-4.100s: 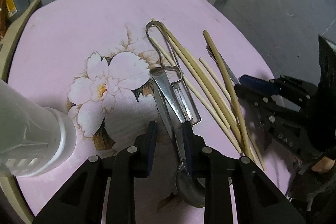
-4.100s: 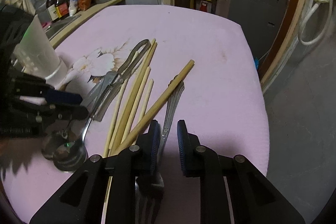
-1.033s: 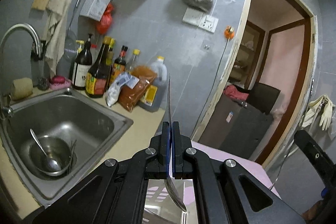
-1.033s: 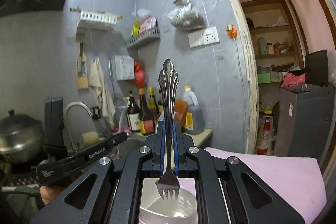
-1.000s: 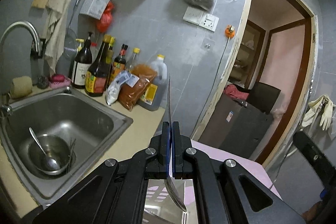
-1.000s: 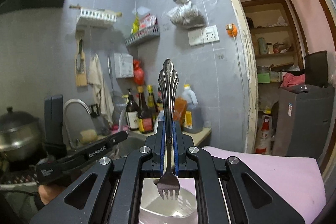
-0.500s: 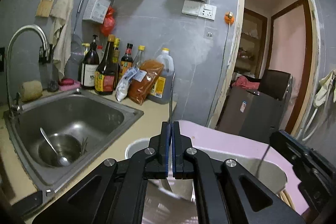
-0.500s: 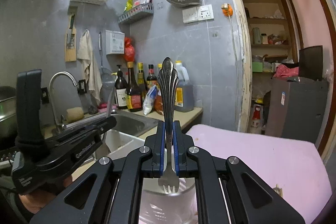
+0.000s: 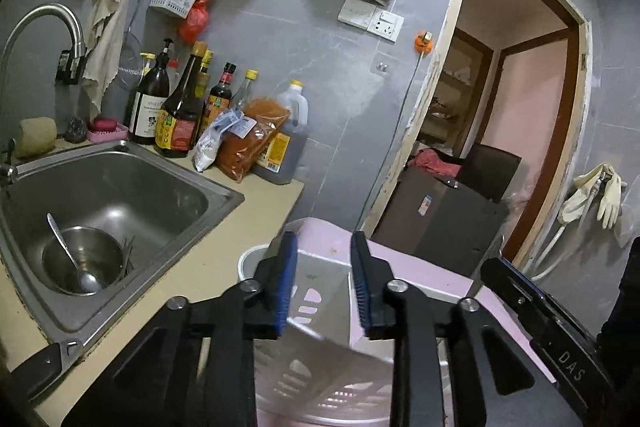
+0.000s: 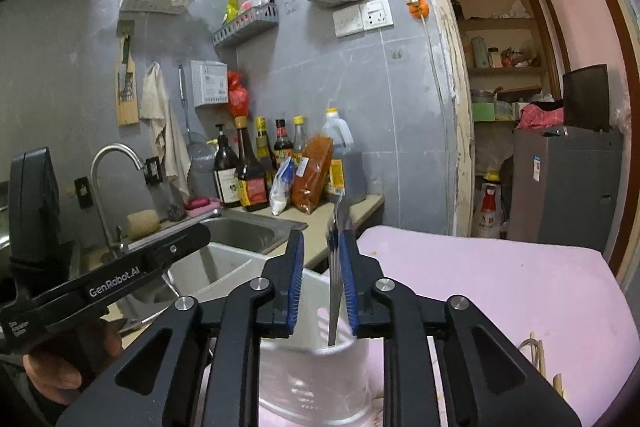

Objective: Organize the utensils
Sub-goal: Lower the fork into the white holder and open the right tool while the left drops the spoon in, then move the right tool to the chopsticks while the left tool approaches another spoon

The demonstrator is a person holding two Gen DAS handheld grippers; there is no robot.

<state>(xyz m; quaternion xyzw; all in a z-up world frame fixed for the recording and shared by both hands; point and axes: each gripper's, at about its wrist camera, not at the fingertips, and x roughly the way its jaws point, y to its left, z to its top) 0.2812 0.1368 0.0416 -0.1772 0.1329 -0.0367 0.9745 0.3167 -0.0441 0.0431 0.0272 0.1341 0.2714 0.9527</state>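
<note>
My left gripper point(image 9: 323, 281) is opening, nothing between its pads, above the white slotted plastic utensil holder point(image 9: 320, 379) at the near-left corner of the pink surface point(image 10: 500, 279). My right gripper point(image 10: 322, 283) is opening w/ a blurred silver metal fork point(image 10: 335, 275) between its pads, upright, tip inside the holder.

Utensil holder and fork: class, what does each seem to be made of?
Utensil holder: likely white plastic, matte and faintly translucent, with moulded slots. Fork, blurred between the opening right gripper jaws: apparently polished metal, grey and reflective.
</note>
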